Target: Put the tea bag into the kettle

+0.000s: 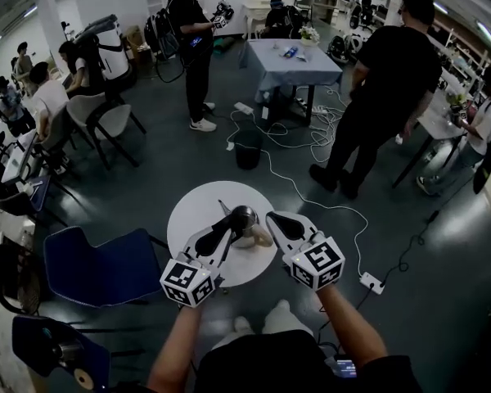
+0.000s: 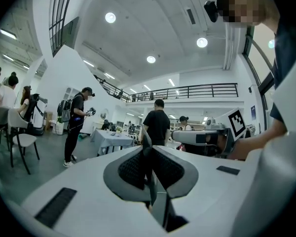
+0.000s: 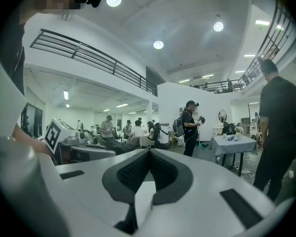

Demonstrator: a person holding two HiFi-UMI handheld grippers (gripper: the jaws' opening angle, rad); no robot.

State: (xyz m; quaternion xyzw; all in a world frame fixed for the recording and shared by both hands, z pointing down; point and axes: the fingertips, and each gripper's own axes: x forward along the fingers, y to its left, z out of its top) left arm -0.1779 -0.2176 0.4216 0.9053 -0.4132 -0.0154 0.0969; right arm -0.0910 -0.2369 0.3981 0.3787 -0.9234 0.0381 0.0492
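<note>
Two tools, left tool (image 1: 227,226) and right tool (image 1: 276,221), are sitting closed and empty, flanking kettle (image 1: 242,217) near bench (image 1: 188,211) right edge; tan item (image 1: 259,238), possibly tea bag, is lying between them, seemingly nearer right tool.

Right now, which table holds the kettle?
The round white table directly below the person, with the dark shiny kettle on it; the grey-clothed rectangular table farther off carries none.

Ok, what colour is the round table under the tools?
Plain white, with no pattern. The table shows best in the head view.
</note>
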